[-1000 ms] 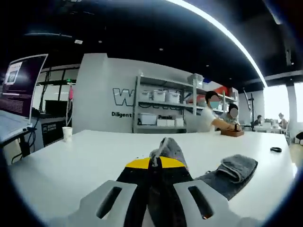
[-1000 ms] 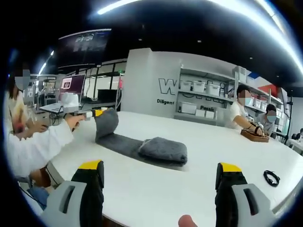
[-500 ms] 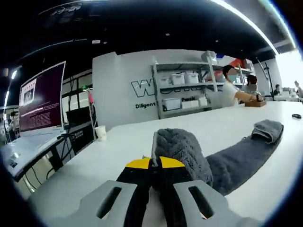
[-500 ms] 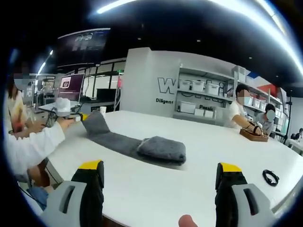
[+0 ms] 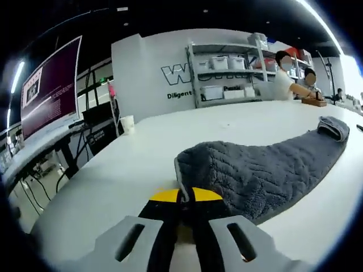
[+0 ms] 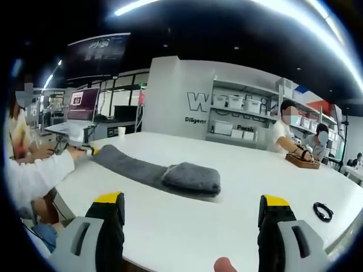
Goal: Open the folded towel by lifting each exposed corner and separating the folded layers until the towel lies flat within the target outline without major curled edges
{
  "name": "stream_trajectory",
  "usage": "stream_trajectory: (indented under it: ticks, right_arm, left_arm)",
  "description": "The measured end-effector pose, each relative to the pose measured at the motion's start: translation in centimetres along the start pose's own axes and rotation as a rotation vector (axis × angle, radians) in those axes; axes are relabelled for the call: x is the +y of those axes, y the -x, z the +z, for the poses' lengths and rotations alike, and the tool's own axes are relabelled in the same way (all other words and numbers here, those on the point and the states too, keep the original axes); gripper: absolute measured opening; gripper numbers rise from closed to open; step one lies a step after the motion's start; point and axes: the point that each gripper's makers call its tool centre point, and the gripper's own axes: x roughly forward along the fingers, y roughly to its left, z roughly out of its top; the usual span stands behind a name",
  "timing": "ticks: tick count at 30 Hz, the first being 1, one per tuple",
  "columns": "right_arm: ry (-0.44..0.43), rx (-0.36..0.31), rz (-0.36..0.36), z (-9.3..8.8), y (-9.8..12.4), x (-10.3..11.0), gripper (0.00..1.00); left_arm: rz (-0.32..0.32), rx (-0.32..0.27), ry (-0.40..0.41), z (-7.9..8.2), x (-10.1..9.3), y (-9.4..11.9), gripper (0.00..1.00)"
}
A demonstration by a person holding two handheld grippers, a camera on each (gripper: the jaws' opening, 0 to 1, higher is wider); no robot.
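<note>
A grey towel (image 5: pixel 266 170) lies on the white table (image 5: pixel 142 164), stretched out as a long strip with a folded bundle at its far end (image 5: pixel 334 127). My left gripper (image 5: pixel 185 196) is shut on the towel's near corner, low over the table. In the right gripper view the same towel (image 6: pixel 153 173) runs from the left toward a thick folded part (image 6: pixel 193 178) in the middle. My right gripper (image 6: pixel 193 209) stands open, well short of the towel, with nothing between its jaws. The left gripper (image 6: pixel 91 151) and a white sleeve (image 6: pixel 34 175) show at the towel's left end.
A paper cup (image 5: pixel 128 123) stands near the table's far left edge. A black cable (image 6: pixel 323 212) lies at the right. Two seated people (image 6: pixel 292 139) work at the far side with a wooden box (image 6: pixel 305 161). Shelves with bins (image 5: pixel 227 73) and a monitor (image 5: pixel 48 85) stand behind.
My left gripper has pulled the towel corner down and outward, so the raised end now lies flatter and the strip is longer. The right gripper has held still.
</note>
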Motion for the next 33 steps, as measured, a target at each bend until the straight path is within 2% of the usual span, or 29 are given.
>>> stream_trajectory:
  ticks: [1, 5, 8, 11, 13, 16, 19, 22, 25, 28, 30, 33]
  right_arm:
    - [0.001, 0.001, 0.001, 0.0, 0.0, 0.0, 0.99]
    - [0.001, 0.004, 0.002, -0.1, -0.1, 0.1, 0.99]
    - [0.000, 0.006, -0.002, -0.2, -0.1, -0.1, 0.99]
    - [0.000, 0.008, -0.006, -0.3, -0.2, -0.3, 0.99]
    - [0.003, 0.020, -0.016, -0.6, -0.3, -0.5, 0.99]
    - [0.007, 0.027, -0.024, -0.8, -0.5, -0.7, 0.99]
    - [0.013, 0.032, -0.034, -0.9, -0.7, -0.6, 0.99]
    - [0.025, 0.040, -0.040, -1.1, -1.0, -0.5, 0.99]
    - [0.047, 0.042, -0.034, -0.9, -1.3, 0.1, 0.99]
    - [0.064, 0.034, -0.024, -0.5, -1.8, 0.8, 0.99]
    - [0.067, 0.036, -0.018, -0.5, -2.2, 1.0, 0.99]
    - [0.076, 0.044, -0.005, -0.4, -2.9, 1.4, 0.99]
  left_arm:
    - [0.001, 0.017, 0.021, -0.5, 0.2, -0.1, 0.07]
    - [0.012, 0.008, 0.029, -0.5, 0.8, 0.1, 0.13]
    - [0.067, -0.004, -0.019, 0.1, 2.2, 1.1, 0.21]
    - [0.075, -0.039, -0.038, 1.3, 2.3, 2.5, 0.27]
    - [0.047, -0.113, -0.032, 3.1, 1.4, 4.1, 0.32]
    - [-0.019, -0.209, 0.020, 5.3, -0.5, 6.8, 0.47]
    - [-0.083, -0.244, 0.076, 6.0, -2.3, 8.6, 0.65]
    - [-0.135, -0.280, 0.074, 6.6, -4.0, 10.3, 0.73]
    - [-0.208, -0.284, 0.115, 6.5, -6.0, 12.0, 0.81]
    - [-0.318, -0.228, 0.139, 5.4, -8.6, 13.3, 0.88]
    - [-0.366, -0.218, 0.136, 5.1, -9.6, 13.7, 0.92]
    - [-0.394, -0.209, 0.138, 4.7, -10.1, 14.5, 0.96]
